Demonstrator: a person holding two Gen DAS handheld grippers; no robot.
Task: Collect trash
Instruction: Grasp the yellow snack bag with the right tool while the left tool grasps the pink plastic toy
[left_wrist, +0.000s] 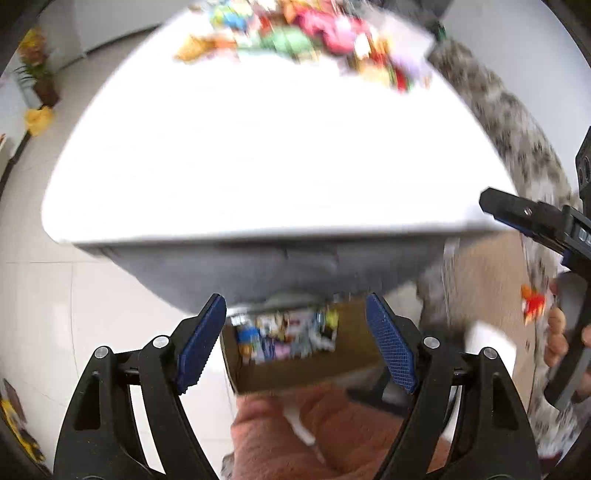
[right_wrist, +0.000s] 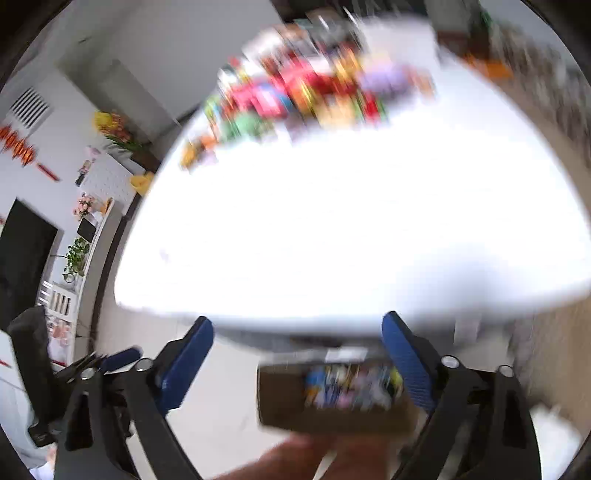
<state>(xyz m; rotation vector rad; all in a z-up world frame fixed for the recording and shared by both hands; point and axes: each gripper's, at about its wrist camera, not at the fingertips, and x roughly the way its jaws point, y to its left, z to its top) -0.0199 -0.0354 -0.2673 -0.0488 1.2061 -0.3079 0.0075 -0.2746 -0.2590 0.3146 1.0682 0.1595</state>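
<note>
Both views are motion-blurred. A heap of colourful wrappers (left_wrist: 303, 40) lies at the far side of a white table (left_wrist: 258, 166); it also shows in the right wrist view (right_wrist: 306, 92). A cardboard box (left_wrist: 295, 350) holding several wrappers sits on the floor below the table's near edge, also seen in the right wrist view (right_wrist: 332, 395). My left gripper (left_wrist: 295, 339) is open and empty above the box. My right gripper (right_wrist: 295, 369) is open and empty, just left of and above the box.
The right gripper's body (left_wrist: 535, 221) shows at the right edge of the left wrist view. A patterned rug (left_wrist: 517, 129) lies right of the table. Potted flowers (right_wrist: 114, 133) and shelves stand at the left wall. My leg in pink trousers (left_wrist: 314, 435) is below.
</note>
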